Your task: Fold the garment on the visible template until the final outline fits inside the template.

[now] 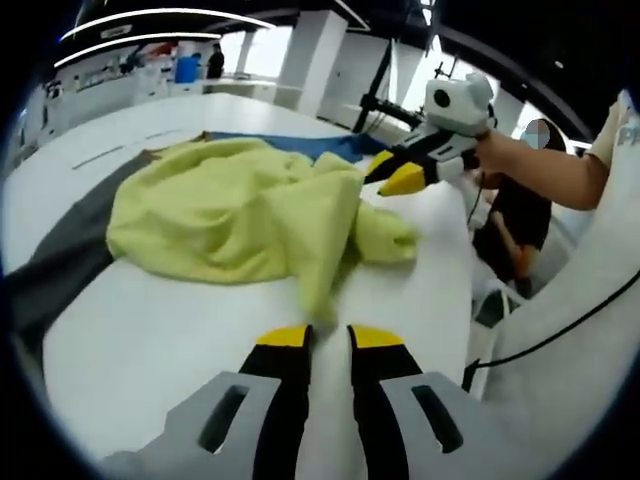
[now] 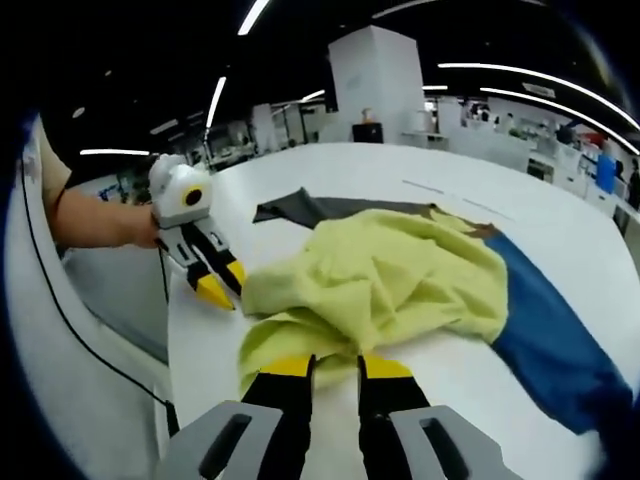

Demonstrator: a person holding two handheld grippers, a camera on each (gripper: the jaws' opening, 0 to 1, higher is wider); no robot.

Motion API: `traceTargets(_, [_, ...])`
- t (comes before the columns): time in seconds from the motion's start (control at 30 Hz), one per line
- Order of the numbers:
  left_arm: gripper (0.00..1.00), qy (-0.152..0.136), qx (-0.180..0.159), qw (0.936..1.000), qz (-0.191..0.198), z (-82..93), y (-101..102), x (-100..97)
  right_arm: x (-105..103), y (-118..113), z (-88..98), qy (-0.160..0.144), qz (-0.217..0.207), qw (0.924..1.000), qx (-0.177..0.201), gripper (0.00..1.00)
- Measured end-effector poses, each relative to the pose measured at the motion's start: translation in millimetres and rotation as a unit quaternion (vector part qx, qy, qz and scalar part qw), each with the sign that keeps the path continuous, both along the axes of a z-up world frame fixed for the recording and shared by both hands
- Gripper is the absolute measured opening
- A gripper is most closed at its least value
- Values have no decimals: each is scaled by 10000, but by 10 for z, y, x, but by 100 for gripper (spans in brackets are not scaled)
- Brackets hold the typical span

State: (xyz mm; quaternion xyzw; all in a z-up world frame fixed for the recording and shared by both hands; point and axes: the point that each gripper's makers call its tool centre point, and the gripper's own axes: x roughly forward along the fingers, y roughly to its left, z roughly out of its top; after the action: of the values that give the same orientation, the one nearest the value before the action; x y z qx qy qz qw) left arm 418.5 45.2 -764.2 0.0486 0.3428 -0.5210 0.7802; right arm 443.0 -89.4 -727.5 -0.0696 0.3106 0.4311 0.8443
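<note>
In the left gripper view, a dark grey cloth (image 1: 70, 255) lies at the far left on the white table (image 1: 150, 350). The edge of the view cuts it off, so I cannot see its whole shape. Next to it sits the yellow garment (image 1: 230, 215), all bunched up in a soft heap. It covers part of the grey cloth and part of a blue cloth (image 1: 320, 146) behind it, so I cannot tell where those two meet. One floppy bit of the garment hangs down toward my left gripper (image 1: 330, 338). Its jaws have a small gap between them and hold nothing. The cloth tip looks blurry there, and I cannot tell if it touches the jaws. Further right, my right gripper (image 1: 393, 172) points at the edge of the garment. I cannot tell if it pinches the cloth from here.

In the right gripper view, my left gripper (image 2: 222, 281) is on the left, just beside the garment (image 2: 390, 275), jaws a little apart. In the middle, my right gripper (image 2: 336, 367) has a fold of yellow cloth running down between its jaws, which look clamped on it. On the right, the blue cloth (image 2: 545, 345) sticks out from under the heap, then the view's edge cuts it off.
</note>
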Motion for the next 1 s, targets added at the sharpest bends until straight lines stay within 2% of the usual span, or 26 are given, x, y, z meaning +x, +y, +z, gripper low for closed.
traceTargets(0.33, [11,-44,-110,9997,227,6,-34,67,-199,-92,-79,92,19,9998,161,13])
traceTargets(0.57, [9,-16,-90,9999,141,-26,-65,24,-362,-201,-190,231,8,9996,157,12])
traceTargets(0.77, [8,-23,-98,9998,149,-31,-91,30,-513,-210,-266,307,211,9991,183,10])
traceTargets(1.0, [2,-53,-91,9998,145,-16,-86,43,-587,-175,-347,370,381,9985,135,8])
